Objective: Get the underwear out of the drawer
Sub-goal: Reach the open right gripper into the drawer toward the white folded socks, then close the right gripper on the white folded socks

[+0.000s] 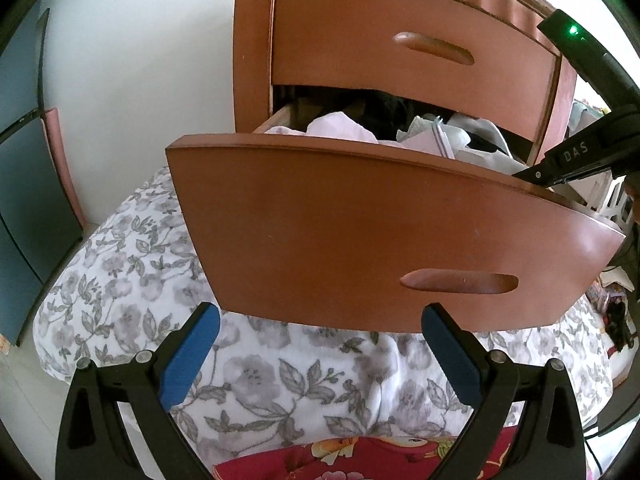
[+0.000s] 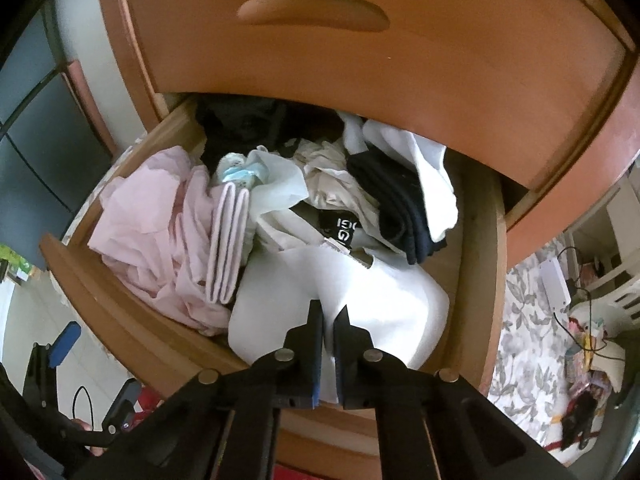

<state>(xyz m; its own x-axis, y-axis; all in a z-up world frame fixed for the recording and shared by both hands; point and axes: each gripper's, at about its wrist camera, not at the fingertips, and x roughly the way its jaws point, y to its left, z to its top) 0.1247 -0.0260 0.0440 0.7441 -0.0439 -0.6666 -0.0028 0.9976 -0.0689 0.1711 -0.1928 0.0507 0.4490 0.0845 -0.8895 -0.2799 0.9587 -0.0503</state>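
Note:
The lower drawer (image 1: 360,232) of a red-brown chest stands pulled out, stuffed with clothes. Seen from above in the right wrist view, a white piece of underwear (image 2: 372,292) lies at the drawer's front, with a pink garment (image 2: 152,232) to its left and a black garment (image 2: 400,208) behind. My right gripper (image 2: 330,312) is pinched shut on a fold of the white underwear, inside the drawer. In the left wrist view the right gripper (image 1: 568,160) reaches over the drawer's right corner. My left gripper (image 1: 320,316) hangs open below the drawer front, holding nothing.
The upper drawer (image 1: 400,40) is closed just above the clothes. A bed with a grey floral sheet (image 1: 132,280) lies under the open drawer, with red patterned fabric (image 1: 360,456) nearer. A blue-grey panel (image 1: 24,200) leans at the left. White furniture and cables (image 2: 592,292) clutter the right.

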